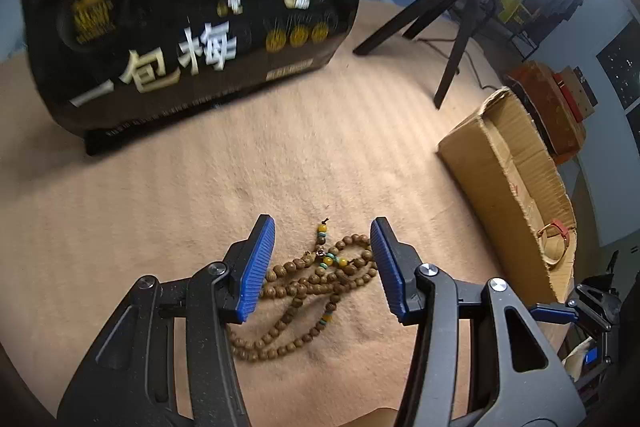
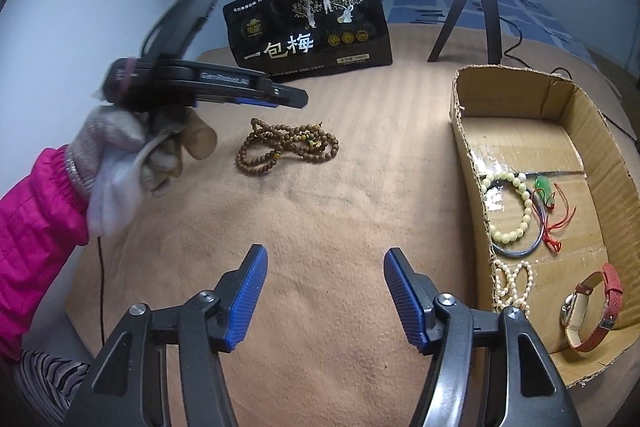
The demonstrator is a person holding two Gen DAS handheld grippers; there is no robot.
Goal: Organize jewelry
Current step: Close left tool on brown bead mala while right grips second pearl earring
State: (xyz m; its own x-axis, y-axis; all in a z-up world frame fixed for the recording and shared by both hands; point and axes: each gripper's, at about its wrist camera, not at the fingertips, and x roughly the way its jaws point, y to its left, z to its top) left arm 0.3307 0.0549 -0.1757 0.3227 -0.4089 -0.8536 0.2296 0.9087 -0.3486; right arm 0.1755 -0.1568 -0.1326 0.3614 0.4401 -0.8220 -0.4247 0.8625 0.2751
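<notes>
Left claw [image 1: 322, 263] spread wide, poised over the heaped wooden bead necklace [image 1: 308, 291] mid-surface, pads either side of the pile. Best lowered to the cloth, then closed across the thickest bundle so no loop trails. Right claw [image 2: 326, 293] released and empty near the front edge, cardboard tray [image 2: 592, 131] along the right edge.

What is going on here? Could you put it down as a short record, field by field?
surface: tan cloth
left gripper: open, jaws either side of the wooden bead necklace, not closed on it
right gripper: open, holding nothing, over bare cloth
cardboard box: holds a cream bead bracelet, a pearl strand, a red-strap watch
backdrop: black printed bag, standing
</notes>
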